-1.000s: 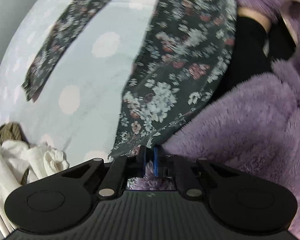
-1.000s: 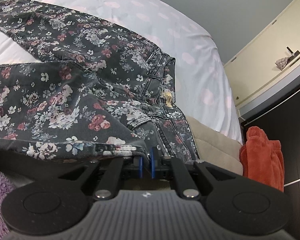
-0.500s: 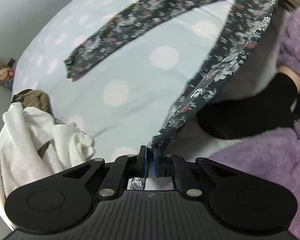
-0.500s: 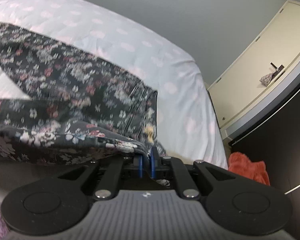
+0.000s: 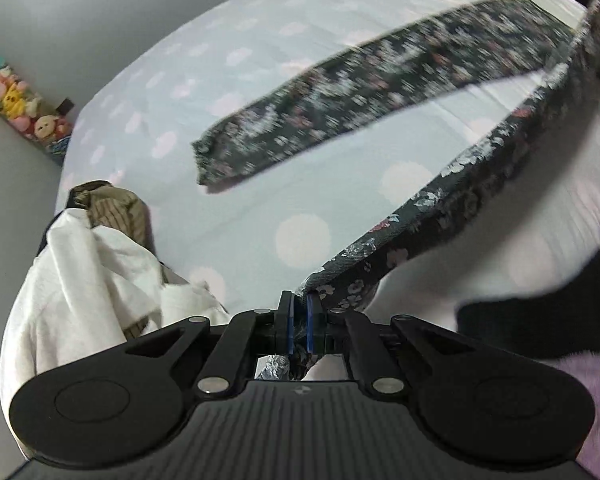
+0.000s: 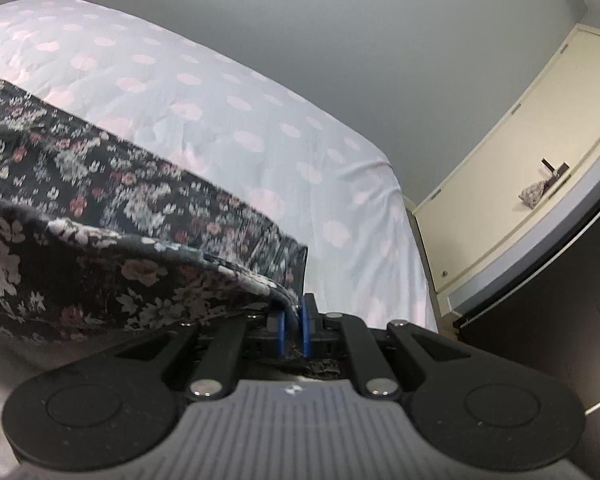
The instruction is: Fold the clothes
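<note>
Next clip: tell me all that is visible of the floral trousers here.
The floral trousers are dark, denim-like fabric printed with small white and pink flowers. One leg lies stretched across the spotted bedspread, its hem free. The other leg rises off the bed, pulled taut, its end pinched in the left hand-held gripper. At the far end the right hand-held gripper clamps an edge near the waist. Motion blur hides finer detail.

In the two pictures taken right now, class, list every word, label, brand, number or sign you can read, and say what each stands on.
No readable text in either view.
Small pale emblem on the ribbed black body of the left gripper: a mark, not letters.
Same emblem on the grey body of the right gripper: too small to read.
Dark floral-print trousers, dotted pale blue bedspread, white crumpled garment: no label shows.
</note>
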Demonstrator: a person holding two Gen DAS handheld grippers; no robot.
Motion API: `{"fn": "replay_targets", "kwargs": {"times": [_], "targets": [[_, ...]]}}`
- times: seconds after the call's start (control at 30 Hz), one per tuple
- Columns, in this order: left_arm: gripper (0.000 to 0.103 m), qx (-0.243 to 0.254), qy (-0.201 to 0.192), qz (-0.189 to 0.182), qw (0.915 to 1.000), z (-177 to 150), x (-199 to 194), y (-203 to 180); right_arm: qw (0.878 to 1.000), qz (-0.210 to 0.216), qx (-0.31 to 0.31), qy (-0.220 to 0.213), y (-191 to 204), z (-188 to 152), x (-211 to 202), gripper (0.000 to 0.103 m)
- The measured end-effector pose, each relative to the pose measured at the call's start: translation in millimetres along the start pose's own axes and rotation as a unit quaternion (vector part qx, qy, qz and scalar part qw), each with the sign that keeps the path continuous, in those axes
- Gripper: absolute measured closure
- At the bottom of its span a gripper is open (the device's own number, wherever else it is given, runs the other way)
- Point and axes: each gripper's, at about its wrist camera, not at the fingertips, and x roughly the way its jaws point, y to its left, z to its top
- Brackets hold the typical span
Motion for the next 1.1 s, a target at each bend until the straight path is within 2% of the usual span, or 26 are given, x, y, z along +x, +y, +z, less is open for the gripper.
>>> {"fn": "replay_targets", "kwargs": {"times": [0.3,0.43,0.6,0.7,0.87,0.97,1.1], "targets": [[0.1,-0.025,0.018,0.035,0.9989,78.3,52.3,44.8,1.0,0.016,-0.014,-0.013,3.4,52.3,48.5,0.094],[0.1,-0.036,0.027,0.051,0.9977,113.0,75.6,64.7,1.0,0.025,-0.018,0.001,4.6,72.3,85.4,0.094],[0.1,-0.011,0.073,0.062,0.9953,160.3,143.3,71.9,0.998,0.039,-0.032,0.032,13.4,91.9,143.9,0.094],[0.1,-0.001,0.092,0.066,0.9935,185.3,181.2,75.4,0.997,0.04,-0.037,0.052,21.7,97.1,177.3,0.094],[0.101,-0.01,0.099,0.065,0.9929,218.9,228.1,90.1,0.995,0.045,-0.033,0.086,32.8,97.8,227.1,0.094],[0.101,-0.012,0.117,0.062,0.9912,228.5,257.5,92.2,0.993,0.048,-0.031,0.101,39.5,96.1,251.0,0.094],[0.101,-0.016,0.125,0.065,0.9898,234.7,286.2,93.6,0.994,0.045,-0.023,0.101,46.3,97.1,266.8,0.094]]}}
